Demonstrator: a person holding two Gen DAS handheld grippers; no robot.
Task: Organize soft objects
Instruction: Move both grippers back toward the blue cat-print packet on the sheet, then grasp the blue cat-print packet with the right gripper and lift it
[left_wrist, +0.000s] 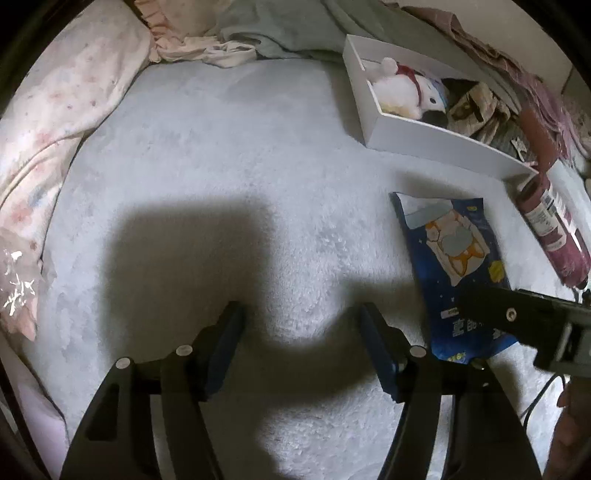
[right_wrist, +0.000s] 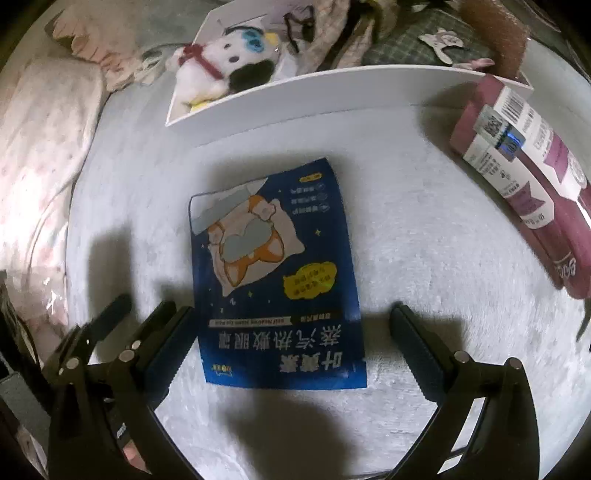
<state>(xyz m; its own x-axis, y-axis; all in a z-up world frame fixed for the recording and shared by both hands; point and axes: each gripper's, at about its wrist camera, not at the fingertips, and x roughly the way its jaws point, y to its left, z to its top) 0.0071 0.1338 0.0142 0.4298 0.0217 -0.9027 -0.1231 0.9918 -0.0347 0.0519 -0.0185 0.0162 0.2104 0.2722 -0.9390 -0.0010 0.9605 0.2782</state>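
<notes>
Fleecy blanket (right_wrist: 424, 236) carries everything. Flat pouch (right_wrist: 275, 273) lies near the middle of the blanket, lengthwise toward the far edge. Behind it, apart, stands the open box (right_wrist: 332, 92), long wall facing the pouch. In the box: plush toy (right_wrist: 221, 62) at the left end, folded cloths (right_wrist: 399, 48) to its right. Right of the pouch, well apart, the wrapped roll pack (right_wrist: 532, 184) lies slantwise, far end just beside the box's right corner. Along the blanket's left edge runs a quilt (left_wrist: 55, 122); crumpled bedding (left_wrist: 258, 33) heaps at the far edge, behind the box.
</notes>
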